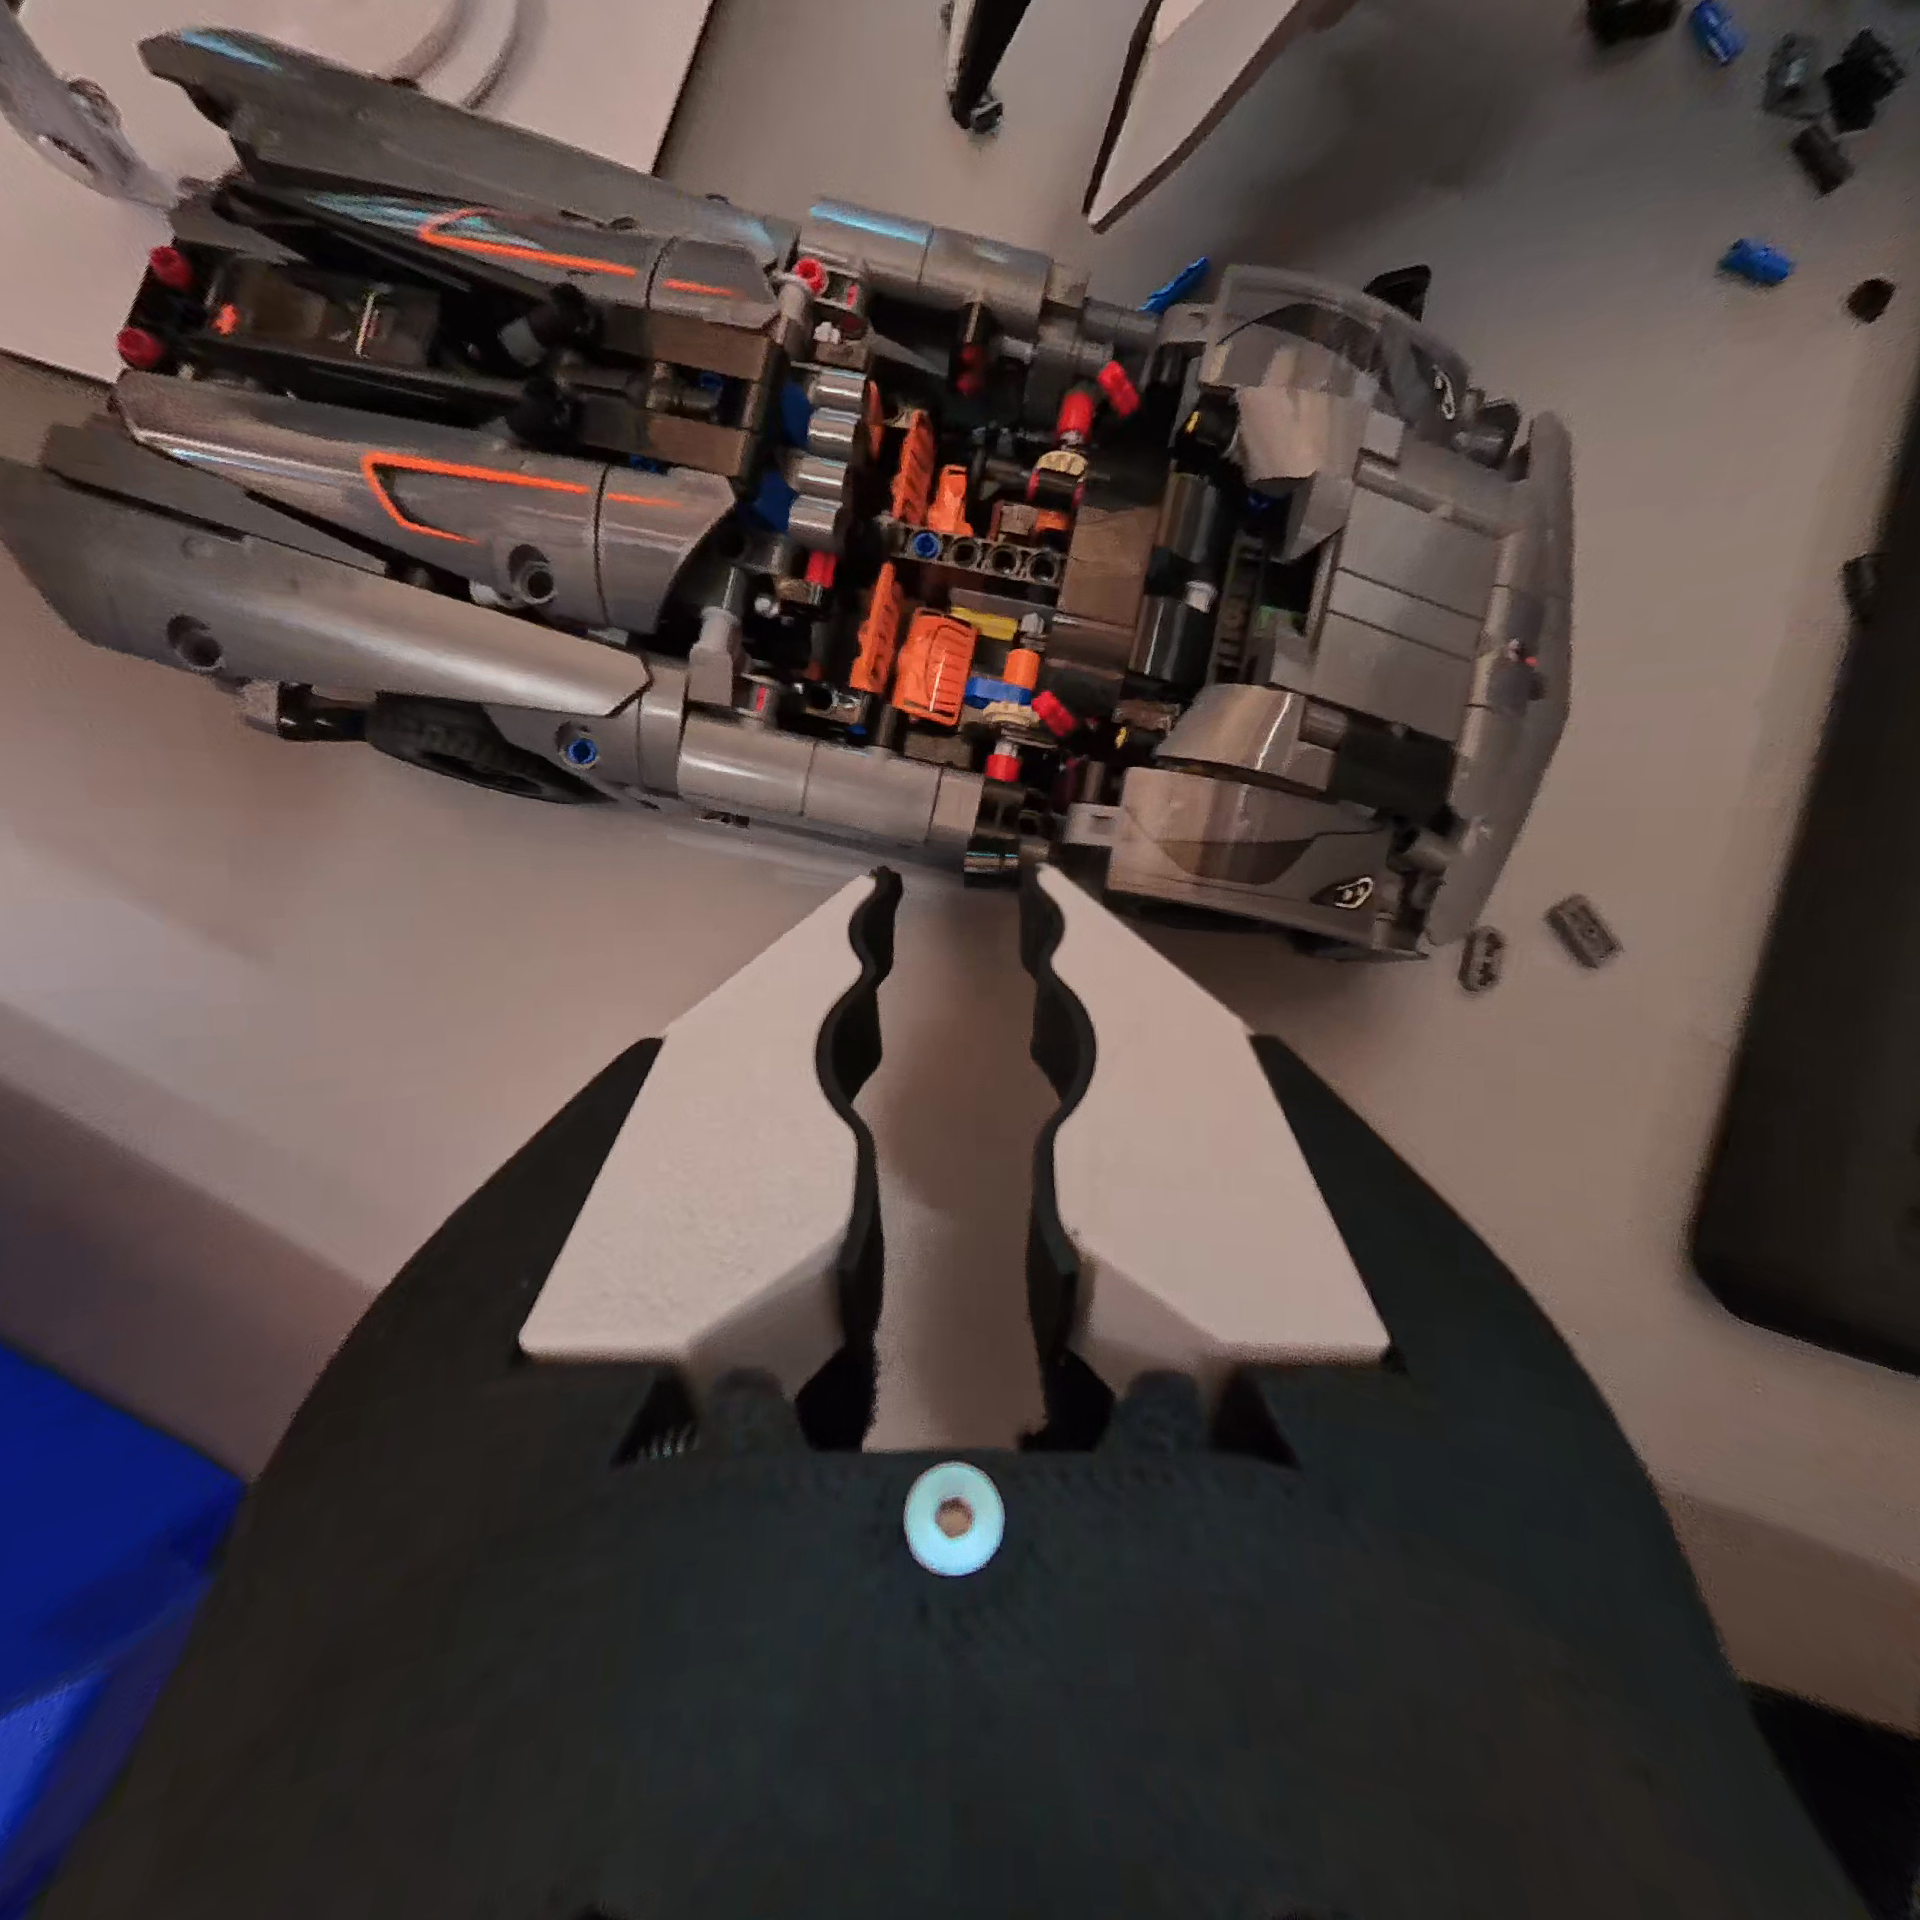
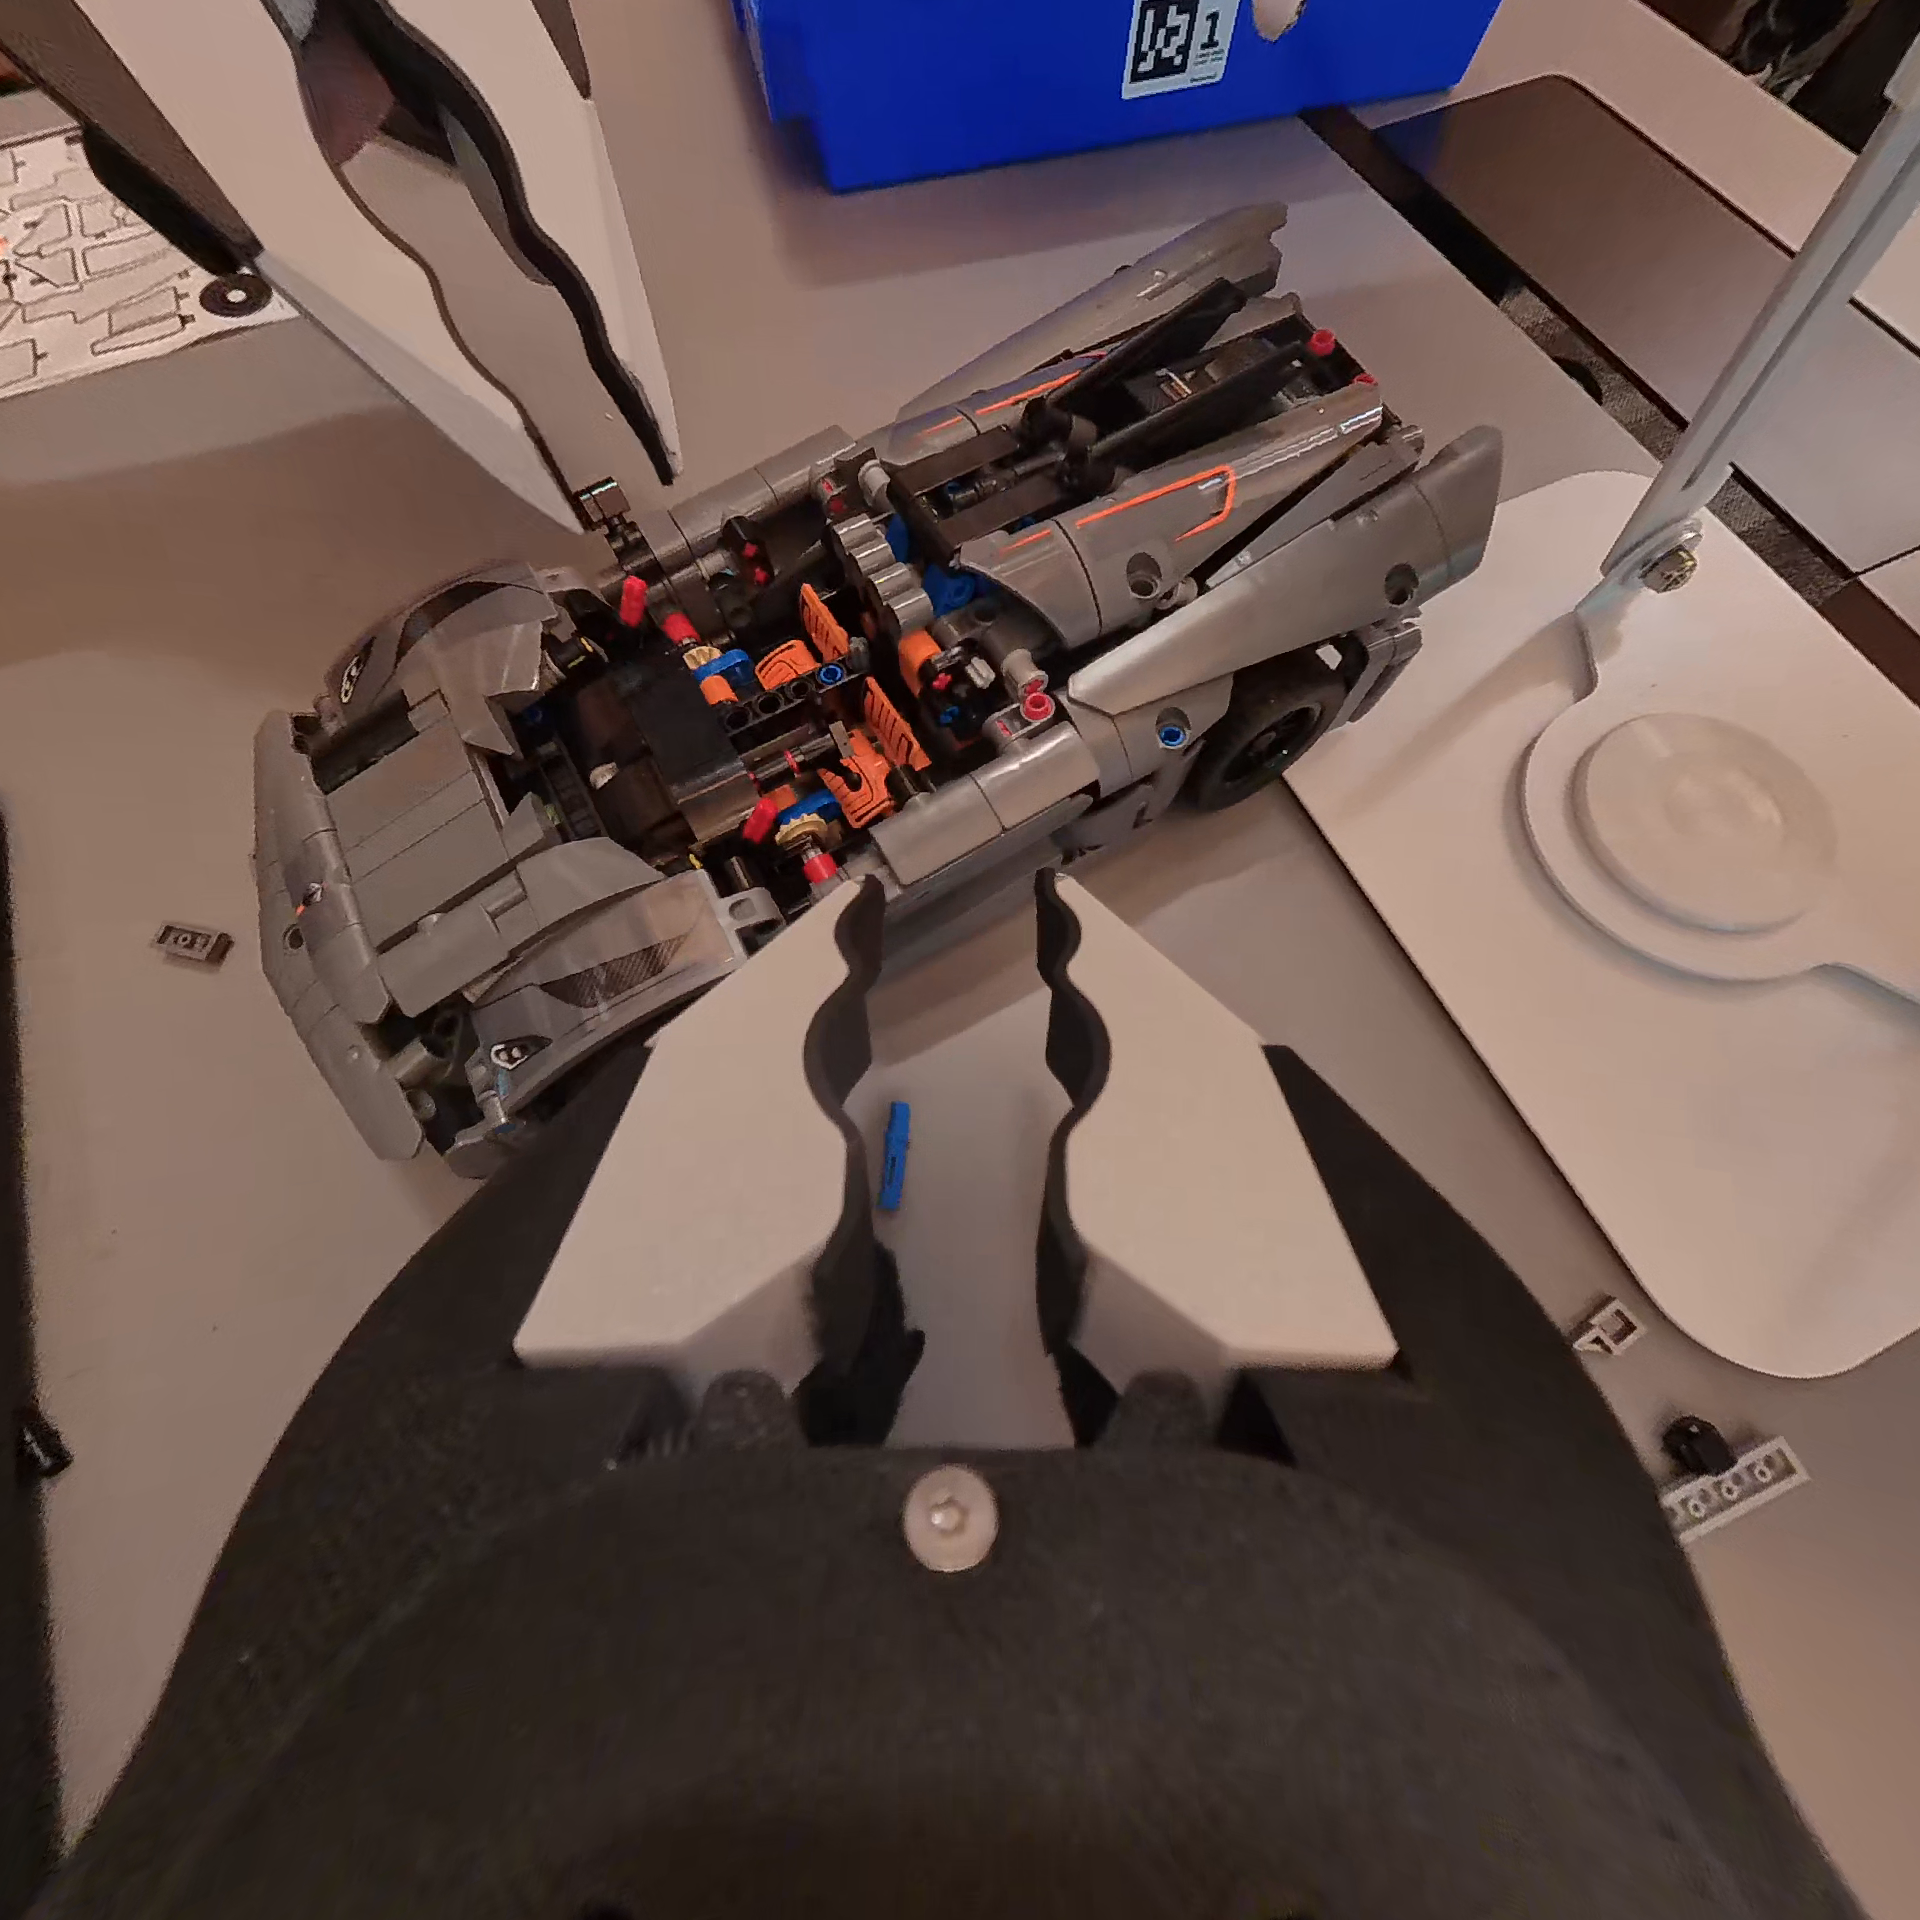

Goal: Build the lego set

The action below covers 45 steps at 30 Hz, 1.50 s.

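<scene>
1. A grey lego car (image 1: pixel 790 561), partly built and open at the middle, was seen lying on the pale table (image 1: pixel 312 987); orange, red and blue parts were exposed in its open cabin.
2. The left gripper (image 1: pixel 958 883) was held just beside the car's near flank, at mid-length, its tips close to a black piece on the car's side; contact could not be judged.
3. Its jaws were spread, with bare table visible between them, and nothing was pinched.
4. The right gripper (image 2: pixel 956 888) was placed at the opposite flank of the car (image 2: pixel 831 686), its tips just beside the open cabin.
5. Its jaws were likewise spread and nothing was gripped; a small blue pin (image 2: pixel 894 1155) was seen on the table in the gap between the fingers, well behind the tips.
6. A blue bin (image 2: pixel 1091 94) was located beyond the car in the right wrist view, and a printed instruction sheet (image 2: pixel 94 281) lay beyond the car's nose.
7. Loose small pieces (image 1: pixel 1808 104), black and blue, were scattered beyond the car's nose in the left wrist view, and a small grey plate (image 1: pixel 1582 932) lay near its front corner.
</scene>
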Available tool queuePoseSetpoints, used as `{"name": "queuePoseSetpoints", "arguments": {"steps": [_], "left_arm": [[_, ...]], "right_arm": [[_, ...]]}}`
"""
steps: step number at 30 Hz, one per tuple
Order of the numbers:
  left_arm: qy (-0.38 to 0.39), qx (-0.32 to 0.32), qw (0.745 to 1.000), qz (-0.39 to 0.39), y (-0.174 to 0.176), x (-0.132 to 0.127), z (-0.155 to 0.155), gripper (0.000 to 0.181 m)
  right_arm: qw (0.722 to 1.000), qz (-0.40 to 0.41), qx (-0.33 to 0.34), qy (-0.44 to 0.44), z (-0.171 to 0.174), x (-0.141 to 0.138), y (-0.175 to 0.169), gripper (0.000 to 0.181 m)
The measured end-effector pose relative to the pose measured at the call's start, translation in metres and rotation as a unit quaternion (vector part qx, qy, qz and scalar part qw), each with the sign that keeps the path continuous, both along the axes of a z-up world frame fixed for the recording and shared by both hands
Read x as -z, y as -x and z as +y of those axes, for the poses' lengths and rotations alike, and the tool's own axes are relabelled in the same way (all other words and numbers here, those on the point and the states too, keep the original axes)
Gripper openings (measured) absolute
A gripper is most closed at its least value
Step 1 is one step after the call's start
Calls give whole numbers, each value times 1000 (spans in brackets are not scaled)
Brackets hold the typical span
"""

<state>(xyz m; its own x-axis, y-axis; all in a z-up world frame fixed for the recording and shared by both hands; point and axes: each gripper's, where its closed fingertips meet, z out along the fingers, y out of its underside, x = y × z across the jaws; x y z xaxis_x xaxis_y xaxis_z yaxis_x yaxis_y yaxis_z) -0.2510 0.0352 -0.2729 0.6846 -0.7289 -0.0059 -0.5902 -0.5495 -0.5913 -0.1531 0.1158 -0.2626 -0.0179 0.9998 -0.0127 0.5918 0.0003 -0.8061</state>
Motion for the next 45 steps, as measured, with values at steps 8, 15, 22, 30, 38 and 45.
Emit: {"name": "queuePoseSetpoints", "arguments": {"steps": [8,15,22,30,38,45], "left_arm": [[-16,28,999,36,-4,1,-2,8],[-24,30,997,63,-3,0,-1,16],[-36,45,995,78,-6,1,-2,9],[-65,69,988,121,-4,1,-1,9],[-78,82,983,148,-3,2,-1,9],[-73,62,988,119,0,-4,0,17]], "right_arm": [[1000,8,-1,6,1,-3,-2,27],[1000,5,-9,5,-3,-1,-1,28],[1000,3,-12,5,-4,0,-1,28],[1000,2,-15,5,-5,0,-1,27],[1000,6,-14,7,-4,-3,-2,27],[1000,7,-15,6,-4,-4,-2,27]]}}
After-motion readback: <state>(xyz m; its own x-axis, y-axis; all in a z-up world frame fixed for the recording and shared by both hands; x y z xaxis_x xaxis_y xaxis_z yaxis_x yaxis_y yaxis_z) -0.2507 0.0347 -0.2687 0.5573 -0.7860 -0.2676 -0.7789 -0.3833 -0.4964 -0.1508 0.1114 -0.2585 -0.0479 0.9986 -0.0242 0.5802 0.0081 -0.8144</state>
